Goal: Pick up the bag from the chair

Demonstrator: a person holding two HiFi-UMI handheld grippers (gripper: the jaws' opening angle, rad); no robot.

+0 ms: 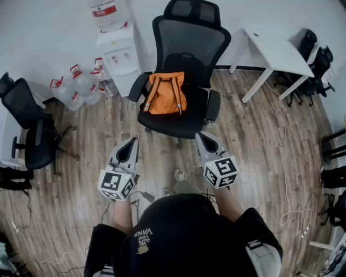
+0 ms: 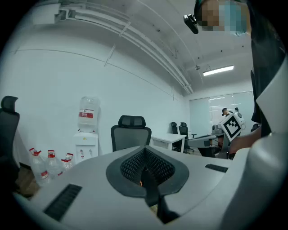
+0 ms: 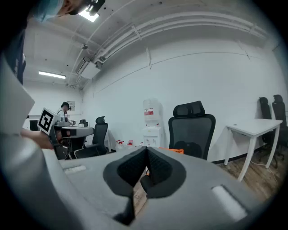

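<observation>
Orange bag (image 1: 166, 93) is slumped on the chair (image 1: 184, 123) seat against the backrest. On the near side, the left gripper (image 1: 131, 143) and right gripper (image 1: 203, 137) point at it, jaws pinched together, empty. Lining up the reach, I'd guess.

One bag (image 1: 165, 93), two claws (image 1: 131, 143) (image 1: 203, 137).

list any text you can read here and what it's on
"VANS": black top, print upside down in the head view; smaller lines beside it too blurred to read.
Water bottle, red label: too small to read.
Marker cubes: square patterns only, no words.
</observation>
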